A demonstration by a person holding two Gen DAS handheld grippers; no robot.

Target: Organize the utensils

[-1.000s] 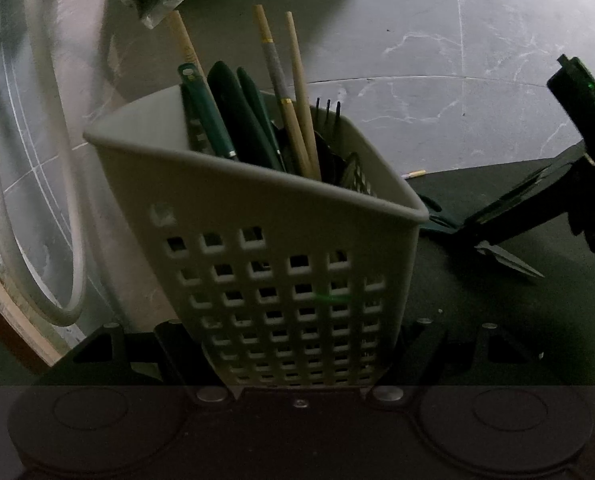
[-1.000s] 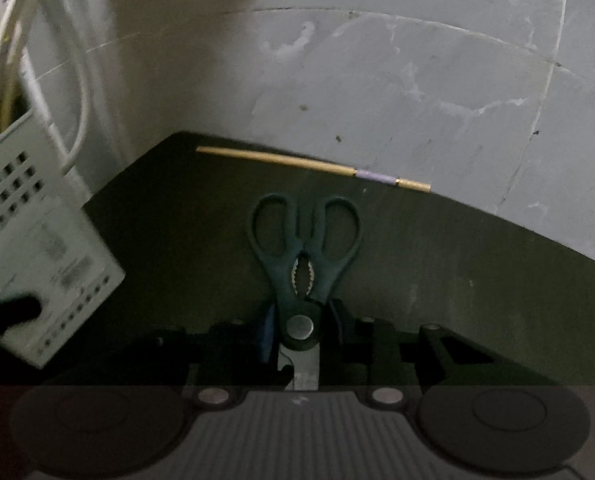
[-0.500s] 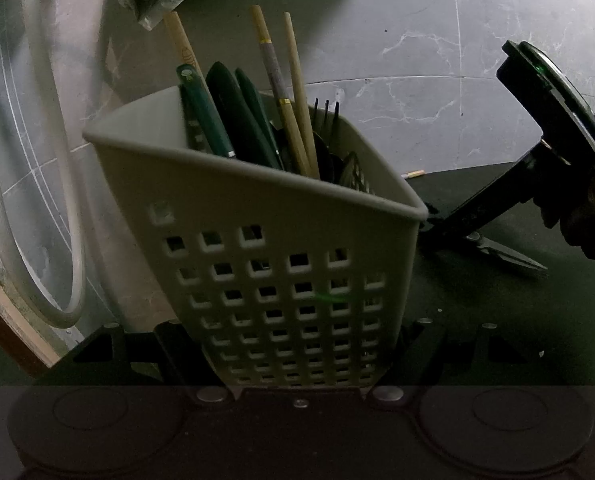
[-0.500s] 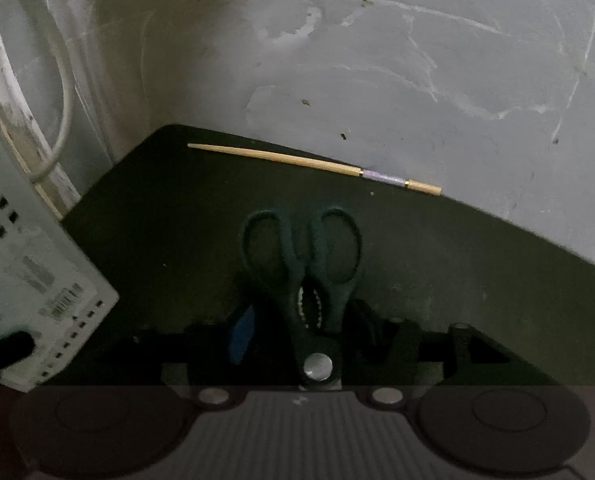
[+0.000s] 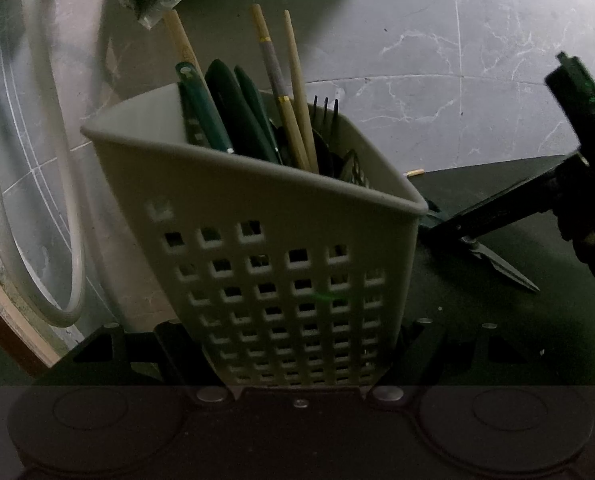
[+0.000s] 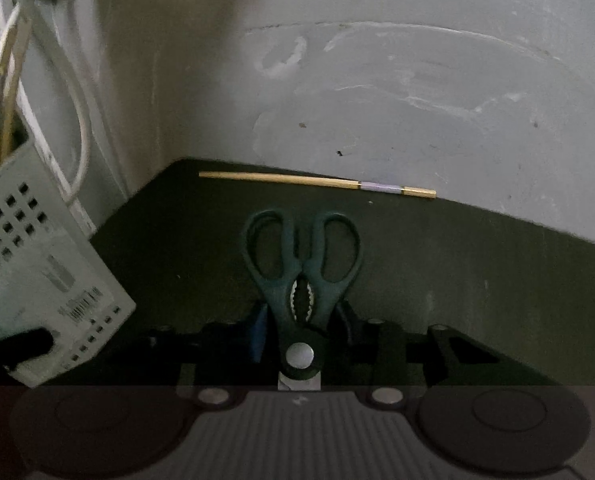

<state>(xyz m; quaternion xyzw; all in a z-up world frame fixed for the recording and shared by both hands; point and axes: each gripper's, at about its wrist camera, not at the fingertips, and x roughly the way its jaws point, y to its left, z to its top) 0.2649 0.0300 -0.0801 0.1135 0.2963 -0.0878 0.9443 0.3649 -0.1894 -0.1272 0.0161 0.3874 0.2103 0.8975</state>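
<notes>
Dark mat [image 6: 437,264] on a grey marbled floor [image 6: 417,80]. Perforated caddy [image 5: 281,264], tilted and clamped between the left gripper [image 5: 297,344] jaws, already stocked with green-handled tools [image 5: 233,116], chopsticks [image 5: 293,92] and a fork [image 5: 326,116]. Green-handled scissors [image 6: 302,276] lie just beside the caddy on the mat, their pivot between the right gripper [image 6: 302,332] jaws, which have just been closing and stand narrow; whether the pads press cannot be told. One chopstick [image 6: 317,181] remains at the mat's far edge. For a sound pickup, grip near the pivot, lift level, then lower the blades first into the caddy.
</notes>
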